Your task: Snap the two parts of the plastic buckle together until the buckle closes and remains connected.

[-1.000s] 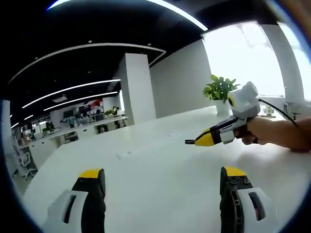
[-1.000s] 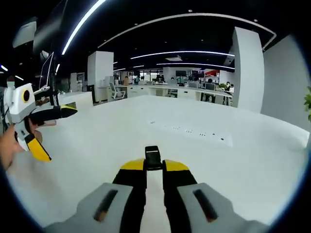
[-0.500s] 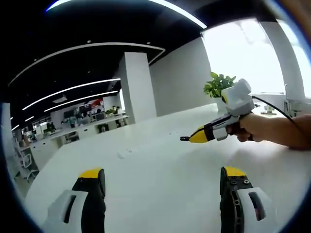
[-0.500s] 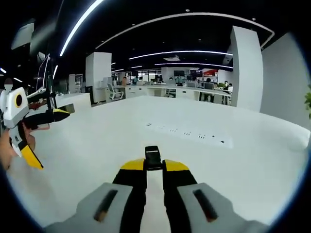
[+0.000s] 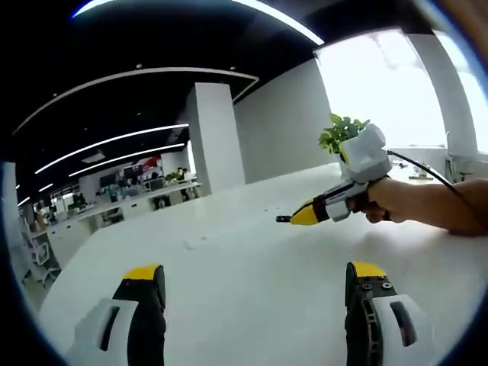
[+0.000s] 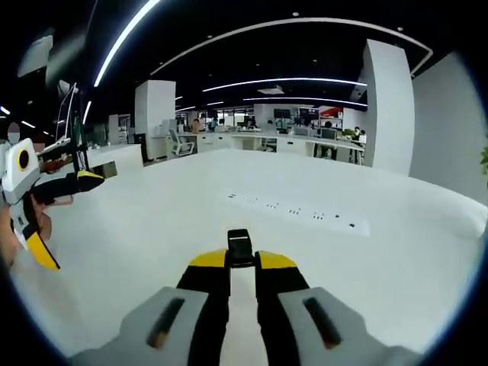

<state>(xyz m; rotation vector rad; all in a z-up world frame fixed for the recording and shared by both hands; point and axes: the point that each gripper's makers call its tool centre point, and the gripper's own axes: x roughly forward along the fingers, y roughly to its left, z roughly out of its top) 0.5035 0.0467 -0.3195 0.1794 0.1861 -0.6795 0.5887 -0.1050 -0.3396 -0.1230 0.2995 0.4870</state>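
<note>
1. In the right gripper view my right gripper (image 6: 242, 263) rose from the bottom centre with its jaws pinched nearly together on a small black buckle part (image 6: 239, 248), which stuck out just past the yellow tips.
2. In the left gripper view my left gripper (image 5: 255, 286) stood wide apart at the bottom of the frame, with bare white worktop (image 5: 252, 252) between the jaws and nothing held.
3. I could not make out a second buckle part anywhere, so I judged the mating step not yet begun.
4. The main risk I saw was the thin hold: only the rear of the buckle part sat between the tips, so a push against its mate could twist it or pop it out.
5. Another risk was the two grippers meeting badly; at centre right of the left gripper view the right one hung above the worktop, apart from the left, and a skewed approach would jam rather than click.
6. Room was generous: the worktop ran broad and white ahead, its far edge well off. A row of small marks (image 6: 293, 211) lay mid-frame in the right gripper view, and a potted plant (image 5: 341, 136) stood at upper right of the left gripper view, well clear.
</note>
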